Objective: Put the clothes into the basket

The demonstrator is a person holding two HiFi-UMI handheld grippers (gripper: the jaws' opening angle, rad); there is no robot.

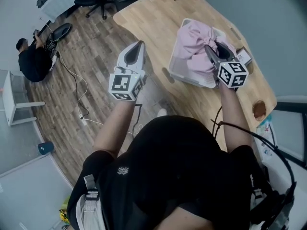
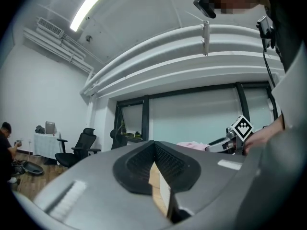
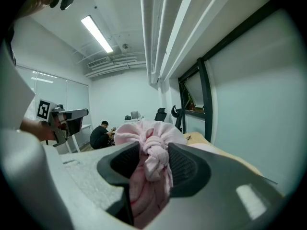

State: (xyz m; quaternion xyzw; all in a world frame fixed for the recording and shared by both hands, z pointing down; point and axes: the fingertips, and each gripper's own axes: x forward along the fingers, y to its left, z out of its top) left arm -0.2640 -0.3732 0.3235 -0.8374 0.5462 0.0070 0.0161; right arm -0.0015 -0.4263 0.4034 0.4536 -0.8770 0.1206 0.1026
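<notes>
While the right gripper (image 3: 152,164) pinches a knotted bunch of the pink garment (image 3: 146,128) between its ribbed pads, the rest of that cloth sits heaped in the white basket (image 1: 173,63) directly beneath it, filling much of the opening. The basket stands on the wooden surface (image 1: 153,23), toward its right-hand edge in the head view. The left gripper (image 1: 137,47) hangs well apart from all this, out past the edge of the surface and over the floor, its jaws pressed together on nothing. The step in hand looks like settling the garment. Most of it seems to be inside already, so the task appears close to done. To do it well, I would lower the pinched knot toward the middle of the basket before letting go, so the folds drop inward rather than drape over the rim. A gentle press down on the heap may help. The basket looks light and could slide under that push, so the idle left gripper might brace its wall.
</notes>
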